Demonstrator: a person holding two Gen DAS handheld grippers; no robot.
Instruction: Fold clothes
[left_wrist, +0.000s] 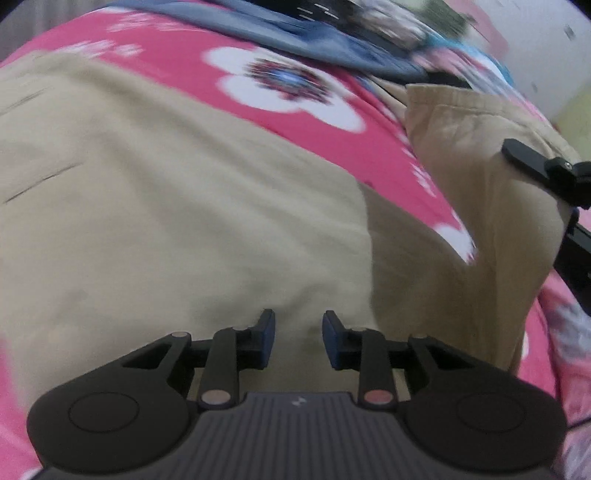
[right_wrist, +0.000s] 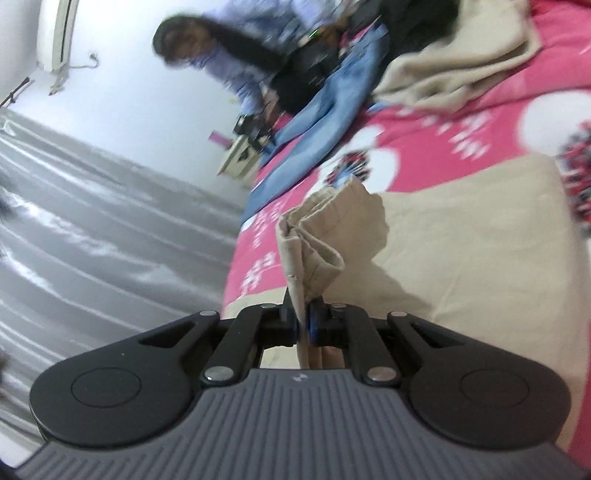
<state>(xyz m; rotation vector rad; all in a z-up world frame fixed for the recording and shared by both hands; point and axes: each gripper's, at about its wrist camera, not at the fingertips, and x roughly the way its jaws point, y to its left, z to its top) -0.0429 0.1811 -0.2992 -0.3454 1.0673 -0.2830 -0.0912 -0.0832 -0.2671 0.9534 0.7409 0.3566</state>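
The beige garment (left_wrist: 177, 206) lies spread on the pink floral bed (left_wrist: 295, 122). The right gripper (right_wrist: 301, 323) is clamped on a lifted corner at the garment's right side. The left gripper (left_wrist: 298, 338), jaws apart, hovers over the flat body, which extends leftward from the raised corner.

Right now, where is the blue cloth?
In the right wrist view, the blue cloth lies on the pink sheet, upper middle, beyond the beige garment and beside another person.

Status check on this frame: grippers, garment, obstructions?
Left gripper open over beige garment. Right gripper shut on its lifted edge. Blue garment lies beyond, clear of fold.
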